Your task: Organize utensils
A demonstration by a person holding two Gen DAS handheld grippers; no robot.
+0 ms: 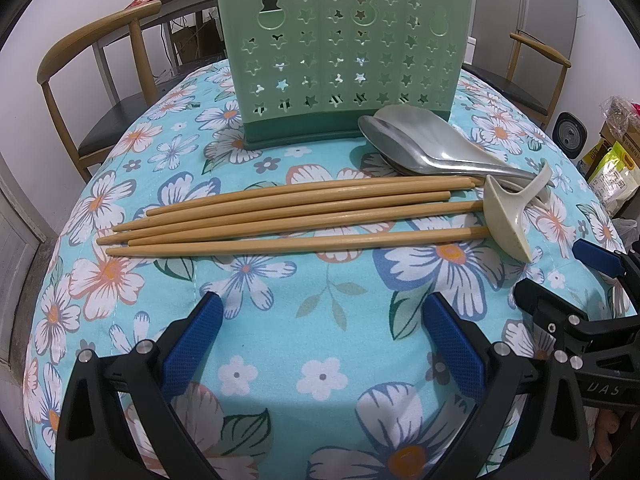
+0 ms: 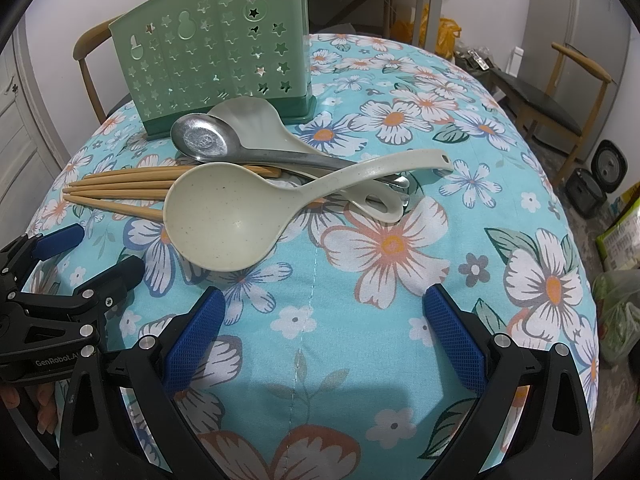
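Observation:
A green utensil holder (image 1: 336, 52) (image 2: 224, 52) with star holes stands upright at the far side of the table. Several wooden chopsticks (image 1: 288, 216) (image 2: 120, 188) lie side by side in front of it. A metal spoon (image 1: 420, 156) (image 2: 204, 138), a pale rice paddle (image 2: 256, 120) and a cream ladle (image 2: 228, 220) (image 1: 508, 216) lie piled to their right. My left gripper (image 1: 324, 324) is open, low over the cloth just short of the chopsticks. My right gripper (image 2: 324, 320) is open too, short of the ladle. Neither holds anything.
The round table carries a turquoise floral cloth (image 1: 320, 344) (image 2: 400, 264). Wooden chairs (image 1: 100, 64) (image 2: 568, 92) stand around it. Bags and packets (image 1: 612, 164) lie on the floor at the right. Each gripper shows at the edge of the other's view.

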